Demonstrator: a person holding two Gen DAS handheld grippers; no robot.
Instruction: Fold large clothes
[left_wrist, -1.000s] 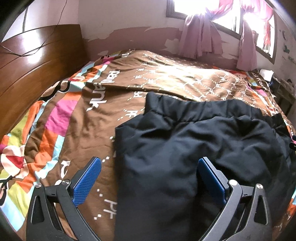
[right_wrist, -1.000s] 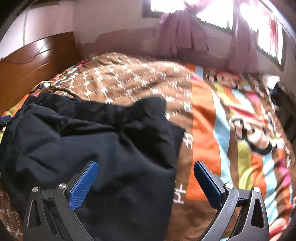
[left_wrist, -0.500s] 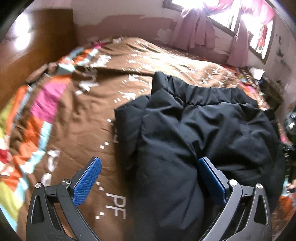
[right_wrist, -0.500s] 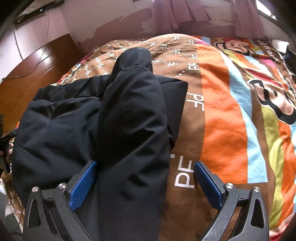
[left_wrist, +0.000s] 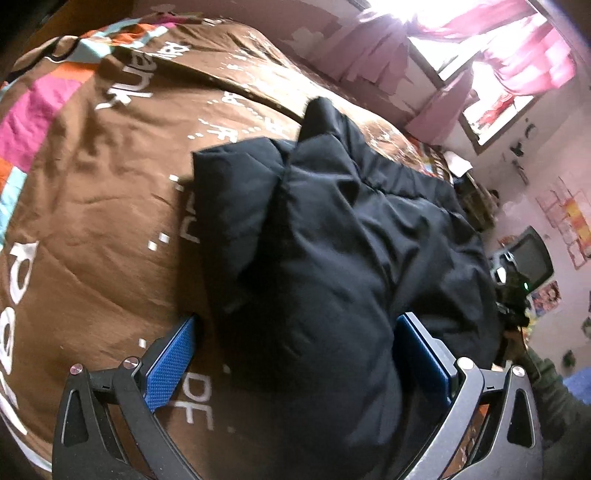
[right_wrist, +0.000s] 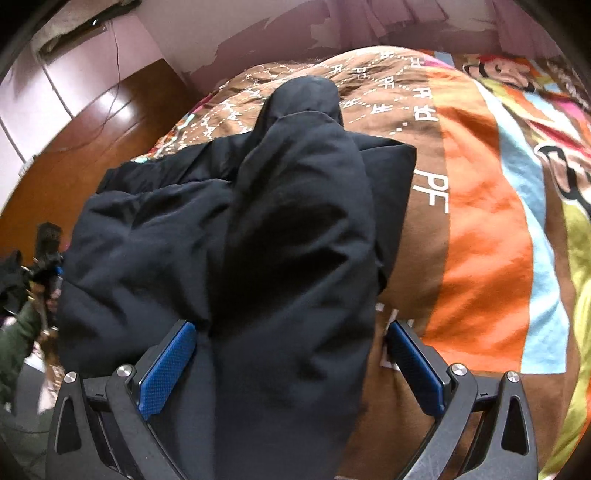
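A black padded jacket (left_wrist: 332, 240) lies on a brown and multicoloured bedspread (left_wrist: 92, 184). In the left wrist view a bulky fold of it runs straight between the blue pads of my left gripper (left_wrist: 295, 332), which stands wide open around it. The right wrist view shows the same jacket (right_wrist: 277, 221), with a long sleeve-like fold reaching from the far bed down between the fingers of my right gripper (right_wrist: 291, 332), also open. The cloth hides what lies under both grippers. Each gripper sits at one side of the jacket.
The bedspread (right_wrist: 480, 221) stretches bare to the right of the jacket. A wooden headboard (right_wrist: 92, 147) stands at the left. A window with pink curtains (left_wrist: 498, 55) is behind the bed, a small television (left_wrist: 532, 254) at right. A person's green sleeve (left_wrist: 554, 387) shows.
Both grippers have moved in low over the jacket's sides. A thick fold of black cloth now fills the gap between each pair of fingers, and the finger spacing is unchanged.
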